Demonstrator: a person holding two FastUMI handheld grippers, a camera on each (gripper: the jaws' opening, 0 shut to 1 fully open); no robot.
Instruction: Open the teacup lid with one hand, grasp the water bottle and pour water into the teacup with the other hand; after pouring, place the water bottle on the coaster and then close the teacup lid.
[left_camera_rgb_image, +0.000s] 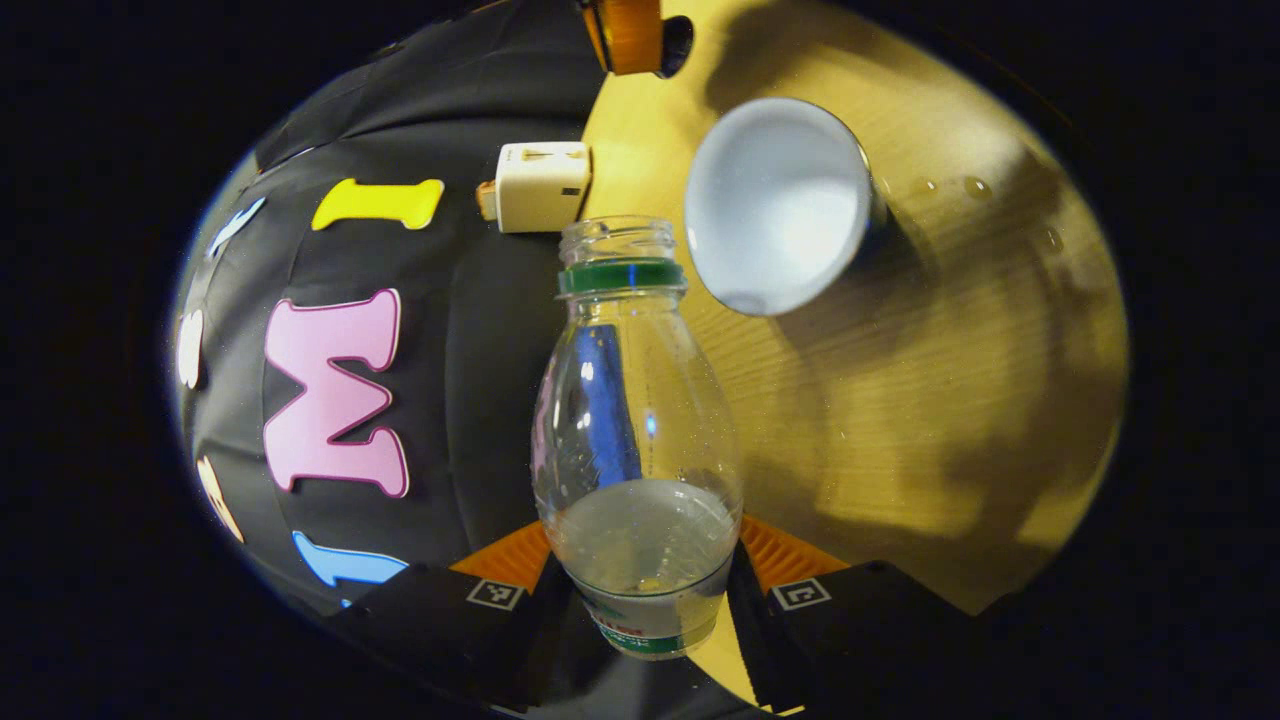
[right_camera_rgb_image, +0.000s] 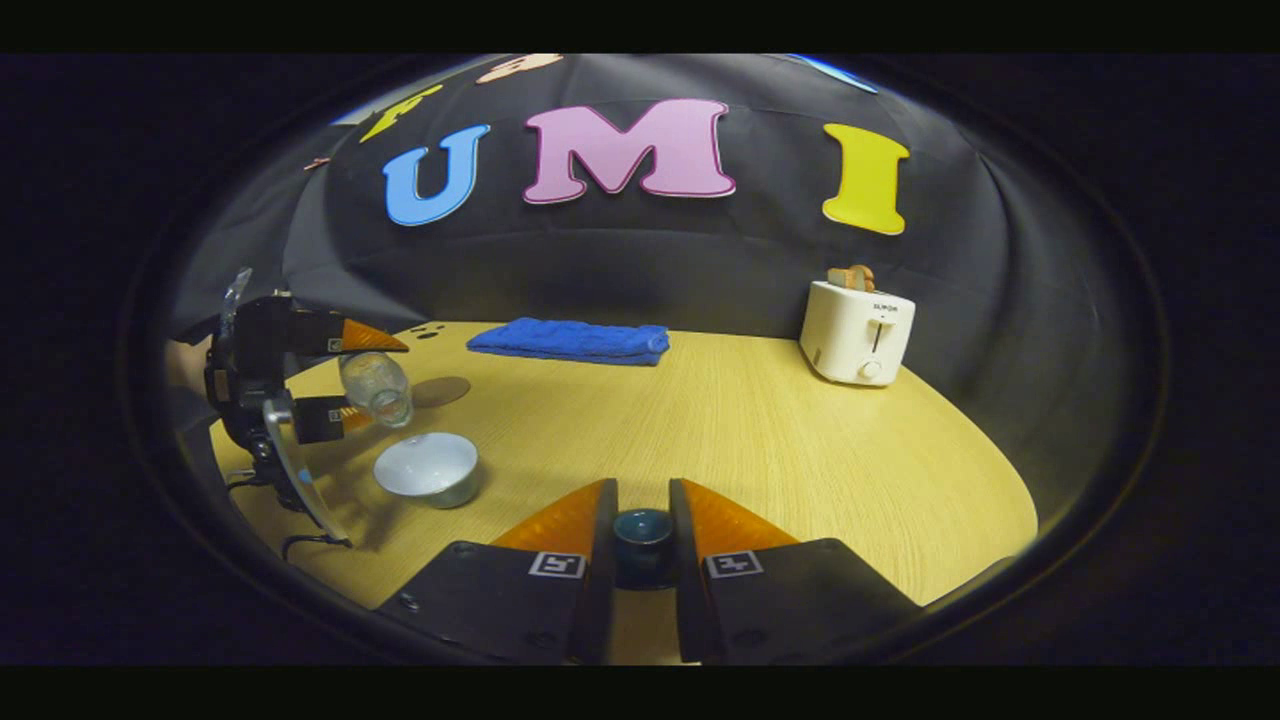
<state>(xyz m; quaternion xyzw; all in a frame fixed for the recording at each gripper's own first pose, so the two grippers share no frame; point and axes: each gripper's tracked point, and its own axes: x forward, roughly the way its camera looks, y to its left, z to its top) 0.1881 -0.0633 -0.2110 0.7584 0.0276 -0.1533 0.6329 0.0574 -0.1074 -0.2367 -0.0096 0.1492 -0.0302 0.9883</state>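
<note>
In the left gripper view my left gripper (left_camera_rgb_image: 645, 560) is shut on a clear, capless water bottle (left_camera_rgb_image: 635, 400). Water lies in the bottle's lower part by the fingers. Its mouth is close to the rim of the open teacup (left_camera_rgb_image: 775, 205), whose inside is white. The right gripper view has the left gripper (right_camera_rgb_image: 378, 385) holding the bottle (right_camera_rgb_image: 380, 385) tilted above the teacup (right_camera_rgb_image: 428, 468) at the left. My right gripper (right_camera_rgb_image: 643, 490) is shut on the dark teacup lid (right_camera_rgb_image: 643, 535), held over the table's front. A round brown coaster (right_camera_rgb_image: 440, 390) lies behind the bottle.
A white toaster (right_camera_rgb_image: 857, 330) with bread in it stands at the back right of the wooden table (right_camera_rgb_image: 780, 440). A folded blue towel (right_camera_rgb_image: 570, 340) lies at the back middle. A few water drops (left_camera_rgb_image: 950, 185) sit on the table beside the cup.
</note>
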